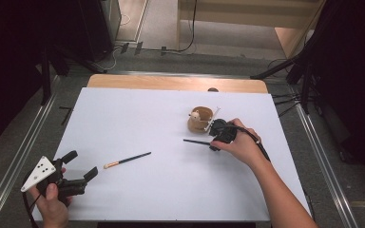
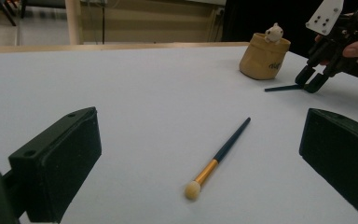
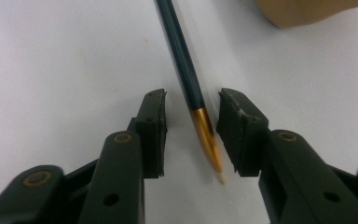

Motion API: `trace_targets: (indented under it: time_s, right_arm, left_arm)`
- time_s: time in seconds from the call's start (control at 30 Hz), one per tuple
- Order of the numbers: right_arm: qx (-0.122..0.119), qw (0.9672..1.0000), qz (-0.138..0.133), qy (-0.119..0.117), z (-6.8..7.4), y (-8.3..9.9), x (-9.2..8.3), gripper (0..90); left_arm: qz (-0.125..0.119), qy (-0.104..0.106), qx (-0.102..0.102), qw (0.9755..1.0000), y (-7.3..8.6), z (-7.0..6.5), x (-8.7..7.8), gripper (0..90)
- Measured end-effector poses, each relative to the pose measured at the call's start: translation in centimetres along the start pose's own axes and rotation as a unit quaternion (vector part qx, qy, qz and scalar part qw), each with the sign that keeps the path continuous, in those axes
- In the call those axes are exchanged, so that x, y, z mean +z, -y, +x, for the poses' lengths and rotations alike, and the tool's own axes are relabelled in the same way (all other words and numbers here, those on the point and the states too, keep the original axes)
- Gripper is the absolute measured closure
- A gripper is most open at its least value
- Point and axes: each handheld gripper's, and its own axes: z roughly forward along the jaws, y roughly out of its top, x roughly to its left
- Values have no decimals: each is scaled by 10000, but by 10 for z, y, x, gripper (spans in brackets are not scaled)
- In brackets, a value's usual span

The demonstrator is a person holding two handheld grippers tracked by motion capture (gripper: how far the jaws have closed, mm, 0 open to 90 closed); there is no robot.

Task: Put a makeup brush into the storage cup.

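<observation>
Altogether two brushes (image 1: 126, 160) (image 3: 191, 88), one pouch (image 1: 199, 119), two claws (image 1: 81, 165) (image 3: 191, 135)

A second brush (image 1: 127, 160) lies apart on the white table (image 1: 138, 118).

We see a table (image 1: 123, 114) with a white top. Directly on it lie a dark-handled brush (image 1: 127, 160) near the front left, a second brush (image 3: 186, 79) farther right, and a tan pouch (image 1: 200, 120), possibly fabric.
</observation>
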Motion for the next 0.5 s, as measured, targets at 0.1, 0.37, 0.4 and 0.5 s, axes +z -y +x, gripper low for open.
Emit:
trace_targets:
  time_s: [0.1, 0.37, 0.4, 0.5]
  right_arm:
    - [-51, 10000, -13, -72, 0, 0, 0, 759]
    - [-158, 9999, -61, -10, 7, 2, -1, 854]
    - [-158, 9999, -61, -10, 7, 2, -1, 854]
    - [-146, 9998, -155, -10, 11, 4, -3, 854]
  left_arm:
    - [4, 1, 4, 10000, 0, 0, 0, 0]
    - [-9, 10, -3, 10000, -1, -1, 0, 0]
    - [-6, 4, -13, 10000, -1, -1, 0, 0]
    - [-16, 3, -27, 10000, -2, -1, 0, 0]
